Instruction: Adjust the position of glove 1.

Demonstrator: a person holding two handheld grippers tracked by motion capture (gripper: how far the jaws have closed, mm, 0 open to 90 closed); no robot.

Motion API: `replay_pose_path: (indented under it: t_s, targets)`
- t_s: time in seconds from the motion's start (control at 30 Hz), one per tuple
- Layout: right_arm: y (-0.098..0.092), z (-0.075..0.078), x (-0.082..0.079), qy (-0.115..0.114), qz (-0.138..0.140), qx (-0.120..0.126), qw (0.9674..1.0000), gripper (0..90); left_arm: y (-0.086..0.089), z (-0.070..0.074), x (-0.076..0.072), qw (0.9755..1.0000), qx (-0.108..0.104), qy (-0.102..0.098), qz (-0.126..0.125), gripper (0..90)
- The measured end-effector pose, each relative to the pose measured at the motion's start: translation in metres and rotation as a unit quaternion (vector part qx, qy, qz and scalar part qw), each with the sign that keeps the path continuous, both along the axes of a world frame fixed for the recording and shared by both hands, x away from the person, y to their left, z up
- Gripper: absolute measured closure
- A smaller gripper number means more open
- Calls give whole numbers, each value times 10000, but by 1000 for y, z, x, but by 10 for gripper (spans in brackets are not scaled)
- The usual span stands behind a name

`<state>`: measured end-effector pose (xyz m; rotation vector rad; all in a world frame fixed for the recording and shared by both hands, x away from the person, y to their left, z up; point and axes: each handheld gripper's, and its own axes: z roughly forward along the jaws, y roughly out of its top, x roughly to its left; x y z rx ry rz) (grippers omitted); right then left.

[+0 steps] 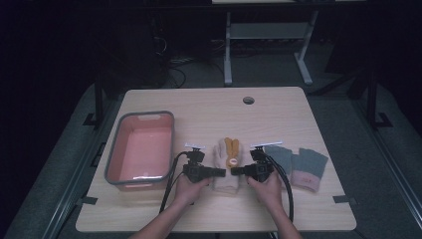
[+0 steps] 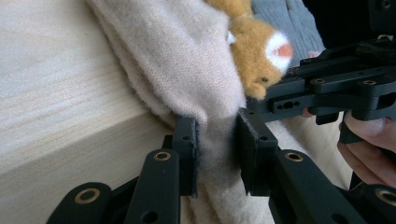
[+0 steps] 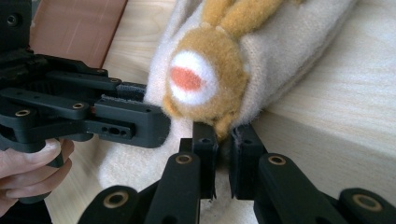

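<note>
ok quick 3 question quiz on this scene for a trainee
1. True or false: both hand-held grippers pinch the cream mitten.
2. What lies right of the mitten? A) grey gloves B) a mug C) scissors
3. What colour is the inside of the bin?

Key:
1. True: left hand-held gripper and right hand-held gripper each clamp its fabric.
2. A, the grey gloves.
3. Pink.
</note>
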<state>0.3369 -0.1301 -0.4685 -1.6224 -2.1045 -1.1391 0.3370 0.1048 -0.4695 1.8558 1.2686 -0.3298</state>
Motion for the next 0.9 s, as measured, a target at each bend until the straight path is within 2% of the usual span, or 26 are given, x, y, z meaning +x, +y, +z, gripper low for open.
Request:
replay_pose_path:
  t_s: [0.2, 0.3, 0.4, 0.47, 0.5, 0.53, 0.9]
  targets:
    - [-1, 3, -1, -37, 31, 60, 10000, 831, 3, 2, 0, 9999, -115, -4, 26, 724]
    - [-1, 4, -1, 14, 16, 73, 10000, 831, 3, 3, 1, 9999, -136, -9, 3, 729]
    - [-2, 7, 0, -92, 47, 61, 9999, 833, 3, 5, 2, 9998, -172, -33, -13, 733]
    - [-1, 10, 0, -50, 21, 71, 10000, 833, 3, 7, 2, 9998, -198, -14, -2, 734]
    - [-2, 10, 0, -122, 42, 61, 9999, 833, 3, 9, 2, 9997, -223, -18, 5, 734]
    - [-1, 12, -1, -50, 13, 83, 10000, 834, 4, 10, 2, 9997, -227, -26, -14, 735]
    - [1, 25, -1, -234, 94, 143, 9996, 834, 9, 21, 1, 9993, -357, -148, -25, 733]
